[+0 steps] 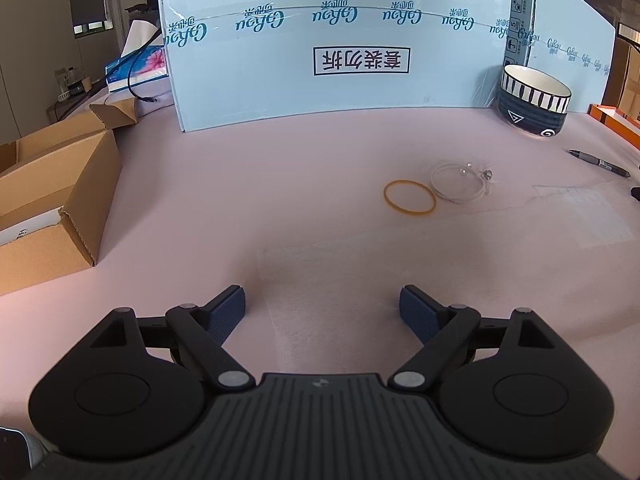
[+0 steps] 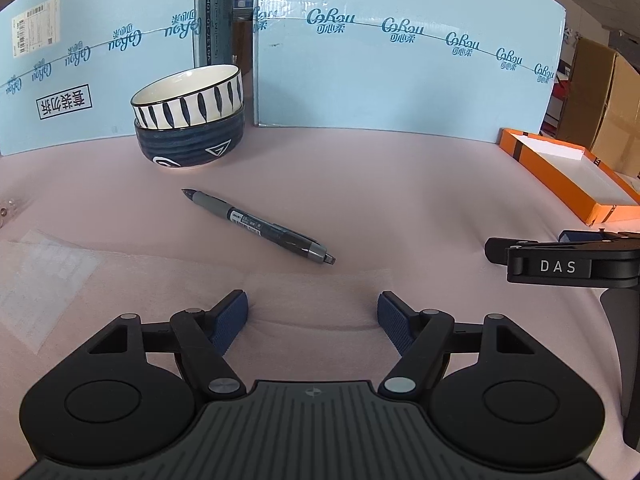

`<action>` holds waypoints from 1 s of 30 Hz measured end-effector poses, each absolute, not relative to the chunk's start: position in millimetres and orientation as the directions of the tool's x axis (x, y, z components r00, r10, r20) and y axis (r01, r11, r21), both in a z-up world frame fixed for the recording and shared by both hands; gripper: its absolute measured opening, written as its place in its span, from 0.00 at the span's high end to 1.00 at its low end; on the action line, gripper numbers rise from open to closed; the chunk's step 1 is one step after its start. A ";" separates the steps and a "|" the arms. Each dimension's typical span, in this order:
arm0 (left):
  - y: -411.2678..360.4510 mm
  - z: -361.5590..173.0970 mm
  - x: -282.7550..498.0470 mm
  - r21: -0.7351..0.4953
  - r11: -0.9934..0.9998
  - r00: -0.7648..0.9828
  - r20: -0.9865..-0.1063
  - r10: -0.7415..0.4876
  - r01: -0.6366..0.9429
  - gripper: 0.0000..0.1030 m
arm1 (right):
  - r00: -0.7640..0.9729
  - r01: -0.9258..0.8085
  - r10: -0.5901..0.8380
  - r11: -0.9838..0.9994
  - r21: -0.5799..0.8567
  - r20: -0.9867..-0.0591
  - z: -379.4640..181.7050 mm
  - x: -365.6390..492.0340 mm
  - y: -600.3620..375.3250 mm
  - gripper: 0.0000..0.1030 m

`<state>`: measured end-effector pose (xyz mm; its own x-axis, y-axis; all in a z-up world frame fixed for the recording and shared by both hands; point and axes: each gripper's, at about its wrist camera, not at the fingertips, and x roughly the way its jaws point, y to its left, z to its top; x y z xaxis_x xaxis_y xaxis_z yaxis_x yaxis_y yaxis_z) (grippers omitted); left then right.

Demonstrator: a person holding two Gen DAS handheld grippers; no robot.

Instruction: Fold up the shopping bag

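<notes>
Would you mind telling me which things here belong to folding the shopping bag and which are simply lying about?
For the job: left tool; right tool; pale flat sheet beneath it, seemingly the bag.

Lying about: stacked bowls; pen; rubber band; clear ring; orange tray; cardboard box.

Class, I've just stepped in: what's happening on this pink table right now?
A person holds a two-finger claw in each hand over the pink foam-covered table. The left claw and right claw both stand open, holding nothing. A thin, translucent pink bag seems to lie flat beneath them, unfolded. A grey pen, stacked patterned ceramic bowls and a yellow rubber band lie untouched.
</notes>
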<state>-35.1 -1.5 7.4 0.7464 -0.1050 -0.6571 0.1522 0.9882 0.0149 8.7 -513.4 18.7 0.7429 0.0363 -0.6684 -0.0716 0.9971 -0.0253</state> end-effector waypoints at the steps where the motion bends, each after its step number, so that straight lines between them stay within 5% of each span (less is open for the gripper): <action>1: -1.9 7.6 -35.5 0.015 0.989 0.748 -0.656 -0.101 0.147 0.19 | 0.745 -0.070 0.034 0.997 -0.027 -0.666 18.5 8.1 -512.9 0.33; 13: -24.0 6.8 -30.1 0.037 0.992 0.759 -0.648 -0.070 0.123 0.21 | 0.759 -0.067 0.032 0.997 -0.028 -0.650 17.0 5.0 -512.0 0.33; 16: -27.3 8.1 -32.7 0.031 0.990 0.759 -0.646 -0.083 0.134 0.36 | 0.760 -0.067 0.036 0.998 -0.022 -0.648 16.8 4.6 -512.7 0.33; 18: -32.6 9.6 -35.7 0.029 0.988 0.759 -0.644 -0.099 0.153 0.60 | 0.760 -0.066 0.035 0.998 -0.022 -0.649 17.1 4.6 -512.3 0.33; 22: -30.9 11.0 -34.1 -0.033 0.991 0.757 -0.642 -0.122 0.131 0.87 | 0.758 -0.051 0.029 0.999 -0.016 -0.651 18.3 3.7 -510.1 0.37; 24: -22.5 10.8 -32.5 -0.101 0.988 0.753 -0.639 -0.156 0.118 0.99 | 0.762 -0.051 0.029 0.999 -0.015 -0.647 19.9 0.4 -505.0 0.55; 27: -15.9 12.1 -34.9 -0.133 0.983 0.758 -0.626 -0.183 0.127 1.00 | 0.760 -0.068 0.032 0.997 -0.030 -0.649 23.9 -4.0 -494.2 0.83; 30: -12.5 18.8 -38.6 -0.121 0.983 0.774 -0.606 -0.183 0.138 1.00 | 0.750 -0.071 0.043 0.997 -0.015 -0.660 28.4 -5.5 -488.5 0.97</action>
